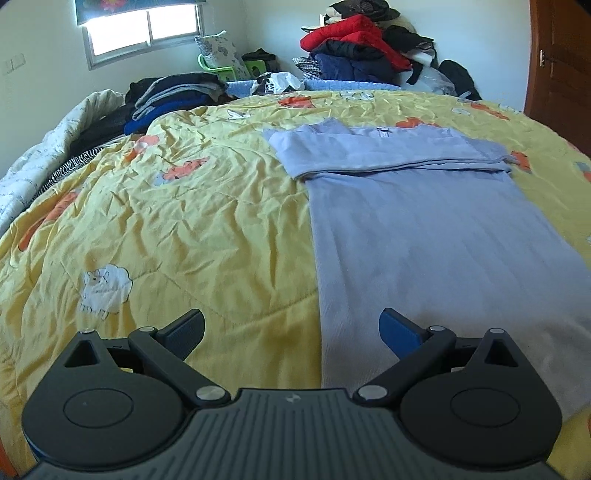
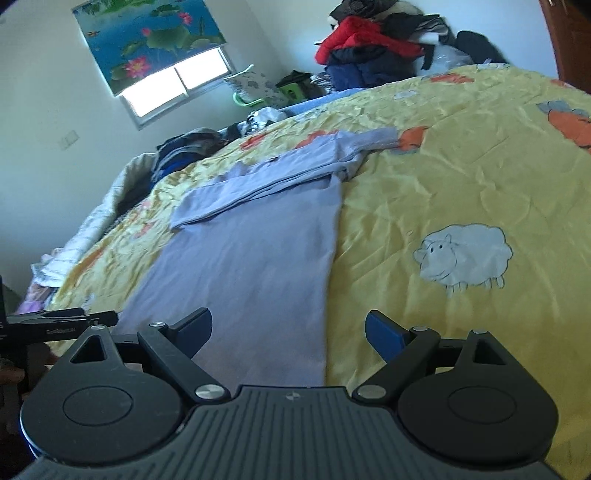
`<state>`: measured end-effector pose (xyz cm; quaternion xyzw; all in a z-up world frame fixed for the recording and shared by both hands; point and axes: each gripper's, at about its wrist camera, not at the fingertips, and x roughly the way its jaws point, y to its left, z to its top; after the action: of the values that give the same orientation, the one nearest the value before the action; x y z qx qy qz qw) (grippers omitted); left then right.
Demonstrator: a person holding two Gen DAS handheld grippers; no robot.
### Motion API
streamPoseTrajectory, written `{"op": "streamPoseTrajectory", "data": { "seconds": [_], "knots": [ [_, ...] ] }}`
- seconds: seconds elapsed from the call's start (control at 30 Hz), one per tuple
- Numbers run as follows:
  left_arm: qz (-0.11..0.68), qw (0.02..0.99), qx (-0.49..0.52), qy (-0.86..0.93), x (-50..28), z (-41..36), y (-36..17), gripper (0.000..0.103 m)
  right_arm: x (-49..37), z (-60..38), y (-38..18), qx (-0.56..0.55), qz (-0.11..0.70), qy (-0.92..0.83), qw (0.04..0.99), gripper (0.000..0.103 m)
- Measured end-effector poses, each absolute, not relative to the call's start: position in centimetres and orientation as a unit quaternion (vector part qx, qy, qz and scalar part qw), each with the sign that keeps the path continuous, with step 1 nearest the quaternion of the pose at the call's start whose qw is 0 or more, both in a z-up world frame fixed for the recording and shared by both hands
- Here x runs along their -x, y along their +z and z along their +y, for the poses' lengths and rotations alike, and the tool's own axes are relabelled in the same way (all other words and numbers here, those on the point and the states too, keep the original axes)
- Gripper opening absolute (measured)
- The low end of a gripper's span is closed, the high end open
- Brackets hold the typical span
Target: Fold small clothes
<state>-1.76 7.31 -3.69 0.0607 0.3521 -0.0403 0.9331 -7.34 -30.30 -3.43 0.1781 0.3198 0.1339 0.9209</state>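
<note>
Here, from the foot of the bed:

- The lilac shirt (image 1: 424,229) lies flat on the yellow quilt (image 1: 184,221), sleeves folded across its far end, side edges straight.
- The left gripper (image 1: 291,332) hangs over the shirt's near left edge, jaws spread, gripping nothing.
- The right gripper (image 2: 288,332) hangs over the near right edge, likewise spread and empty.
- Bare quilt lies either side; clothes piles (image 1: 362,48) crowd the far wall by the window (image 1: 144,33).
</note>
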Motion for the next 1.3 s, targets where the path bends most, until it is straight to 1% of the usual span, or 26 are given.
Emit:
{"op": "streamPoseTrajectory", "data": {
  "seconds": [0.23,0.27,0.3,0.37,0.57,0.67,0.83,0.97,1.3],
  "knots": [
    [0.382,0.921,-0.040,-0.067,2.9,8.4,-4.5,0.102,8.3,-30.5,-3.1,-0.153,0.342,0.138,0.917,0.090],
    [0.383,0.920,-0.042,-0.068,3.1,8.5,-4.6,0.102,8.3,-30.6,-3.3,-0.156,0.349,0.138,0.914,0.090],
    [0.382,0.920,-0.042,-0.072,3.4,8.6,-4.6,0.102,8.3,-30.8,-3.5,-0.162,0.355,0.140,0.910,0.087],
    [0.384,0.919,-0.041,-0.078,3.8,8.7,-4.6,0.102,8.4,-31.1,-3.9,-0.176,0.362,0.145,0.904,0.086],
    [0.389,0.912,-0.091,-0.088,4.8,7.2,-5.0,0.102,9.0,-31.4,-4.1,-0.178,0.364,0.155,0.901,0.085],
    [0.398,0.908,-0.084,-0.099,4.9,6.7,-5.3,0.102,9.0,-31.5,-4.3,-0.181,0.360,0.157,0.902,0.086],
    [0.414,0.899,-0.043,-0.134,4.9,6.6,-5.7,0.102,9.1,-31.5,-4.3,-0.183,0.360,0.162,0.900,0.087],
    [0.419,0.896,-0.049,-0.138,4.9,6.1,-5.8,0.102,9.0,-31.5,-4.2,-0.184,0.364,0.168,0.897,0.087],
    [0.425,0.895,-0.029,-0.131,4.5,6.2,-5.8,0.102,9.0,-31.5,-4.3,-0.180,0.364,0.177,0.896,0.090]
  ]
}}
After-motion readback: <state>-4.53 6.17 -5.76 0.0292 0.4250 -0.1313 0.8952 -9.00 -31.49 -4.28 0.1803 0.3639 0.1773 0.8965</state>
